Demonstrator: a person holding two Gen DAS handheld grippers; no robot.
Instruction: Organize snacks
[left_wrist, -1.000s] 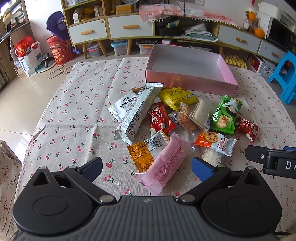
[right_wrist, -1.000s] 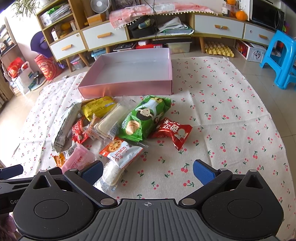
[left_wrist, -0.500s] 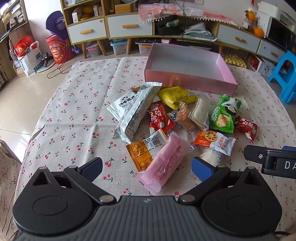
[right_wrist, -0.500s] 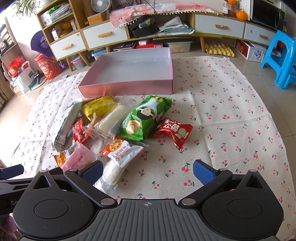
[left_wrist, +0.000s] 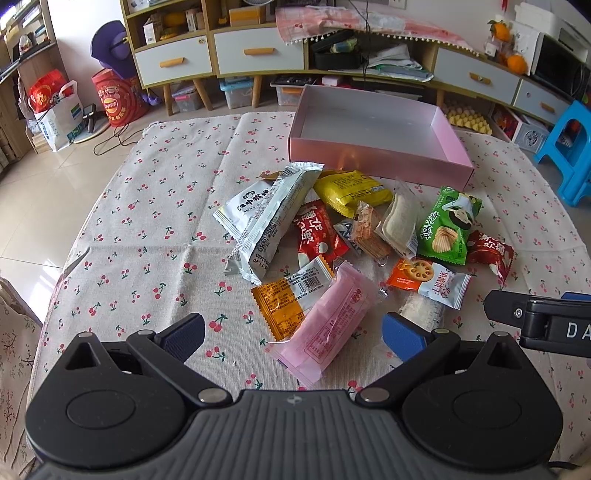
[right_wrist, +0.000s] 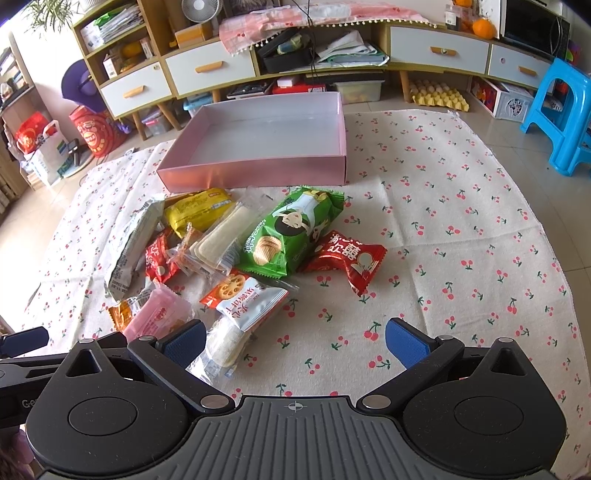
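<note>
Pretty much nothing sorted yet, as far as I can tell. The pink box (left_wrist: 376, 155) sits well ahead of both grippers and its floor looks bare, while every snack lies in a loose heap on the cherry-print cloth (left_wrist: 147, 236) between the box and the tools. So I'd call this the very start: the whole pile is left to move.

The left gripper (left_wrist: 291, 334) hangs low over the near edge of the heap, jaws spread wide with nothing between the pads. The pink packet (left_wrist: 327, 323) lies right ahead, pointing into the gap between the fingers but not touched by either one. Just to its left, partly under it, is the orange packet (left_wrist: 282, 306). Further ahead sit the long silver packet (left_wrist: 275, 221) and a yellow pack (left_wrist: 351, 190) close to the box wall.

The right gripper (right_wrist: 295, 343) is also wide open and empty, held level and aimed toward the box. A clear-wrapped white snack (right_wrist: 225, 345) lies just by its left finger, with the orange-and-white biscuit pack (right_wrist: 245, 301) just beyond that. Ahead and a bit left is the green chip bag (right_wrist: 291, 232), with the red packet (right_wrist: 349, 258) touching it on the right.

My guess is the pink packet goes first, since it's already lined up with the left tool.
</note>
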